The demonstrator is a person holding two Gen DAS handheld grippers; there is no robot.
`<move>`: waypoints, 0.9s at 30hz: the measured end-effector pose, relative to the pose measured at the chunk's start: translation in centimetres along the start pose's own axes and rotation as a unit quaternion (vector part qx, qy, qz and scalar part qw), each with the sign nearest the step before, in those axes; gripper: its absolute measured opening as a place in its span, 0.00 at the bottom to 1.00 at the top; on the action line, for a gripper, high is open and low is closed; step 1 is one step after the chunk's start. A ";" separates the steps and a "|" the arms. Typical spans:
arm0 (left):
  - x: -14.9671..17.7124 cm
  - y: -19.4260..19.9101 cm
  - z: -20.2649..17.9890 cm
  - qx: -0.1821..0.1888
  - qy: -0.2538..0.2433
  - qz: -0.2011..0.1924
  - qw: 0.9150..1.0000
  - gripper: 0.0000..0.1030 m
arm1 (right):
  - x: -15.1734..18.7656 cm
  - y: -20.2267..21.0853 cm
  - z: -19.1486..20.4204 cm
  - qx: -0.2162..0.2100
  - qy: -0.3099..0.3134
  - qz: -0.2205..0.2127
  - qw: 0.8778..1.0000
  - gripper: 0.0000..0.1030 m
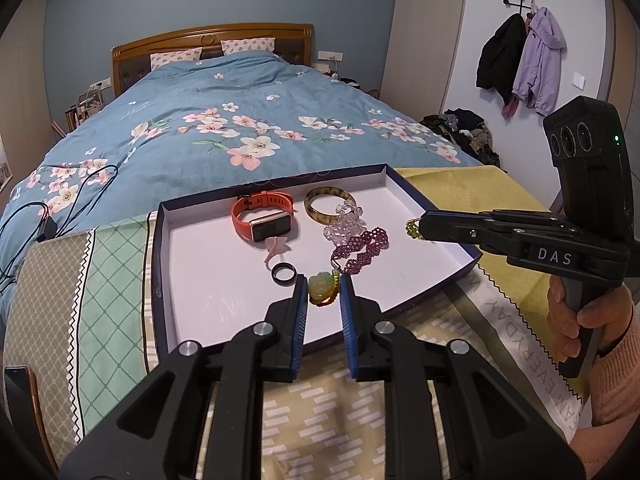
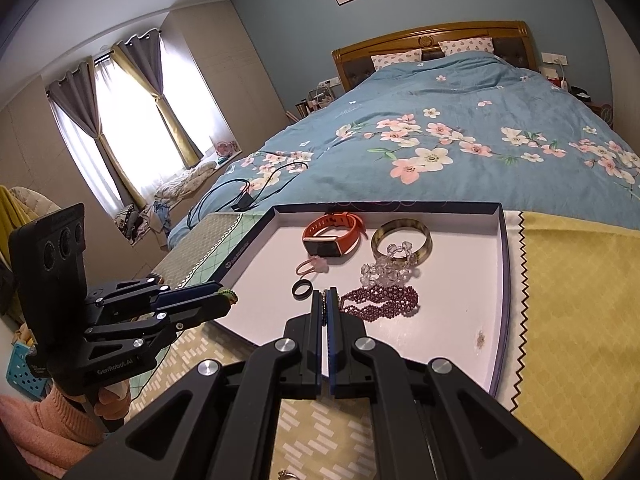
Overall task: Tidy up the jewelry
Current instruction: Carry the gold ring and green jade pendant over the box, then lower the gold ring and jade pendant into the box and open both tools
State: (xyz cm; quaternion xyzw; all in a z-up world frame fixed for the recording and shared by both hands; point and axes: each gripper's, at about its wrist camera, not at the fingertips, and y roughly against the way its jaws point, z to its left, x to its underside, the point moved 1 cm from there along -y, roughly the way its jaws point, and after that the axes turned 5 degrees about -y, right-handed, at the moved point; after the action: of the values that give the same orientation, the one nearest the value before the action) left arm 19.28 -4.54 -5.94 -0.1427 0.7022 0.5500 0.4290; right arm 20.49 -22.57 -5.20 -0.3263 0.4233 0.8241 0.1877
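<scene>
Now, both grippers are busy over the open box tray [image 1: 164,264]. The left gripper [image 1: 325,289] has its jaws only narrowly apart, pinched on a yellow-green pendant [image 1: 320,288] with a green cord, low over the tray's near edge. The right gripper [image 1: 418,229] is fully closed on a small green beaded piece [image 1: 412,230], held above the tray's right wall.

Risk, as I judge it: that pendant looks smooth and rounded, so a shallow pinch could let it squirt out. The black ring [image 1: 284,273] sits just beside the left gripper's tip, and the purple beaded bracelet [image 1: 360,246] lies close on the right; a careless dip could nudge either. The dangling beads could also snag the tray wall.

Room to move: the tray's left half and near-right corner look bare. The far middle is crowded with an orange smartwatch [image 1: 262,222], an amber bangle [image 1: 329,204] and clear crystal beads [image 1: 346,220]. The raised walls mean coming in from above.
</scene>
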 end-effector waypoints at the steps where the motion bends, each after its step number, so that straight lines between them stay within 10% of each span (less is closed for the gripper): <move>1: 0.0 -0.1 0.0 -0.001 0.000 0.000 1.000 0.16 | -0.1 -0.1 0.0 0.001 0.000 0.001 1.000 0.01; 27: -0.5 -2.9 0.9 -0.014 0.004 0.019 1.000 0.16 | -1.0 -3.0 -1.4 0.024 -0.009 0.018 1.000 0.01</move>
State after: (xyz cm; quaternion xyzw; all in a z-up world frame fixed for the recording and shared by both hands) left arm 21.93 -4.93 -7.48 -0.1377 0.6985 0.5671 0.4141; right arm 23.50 -22.01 -6.81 -0.3066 0.4470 0.8200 0.1840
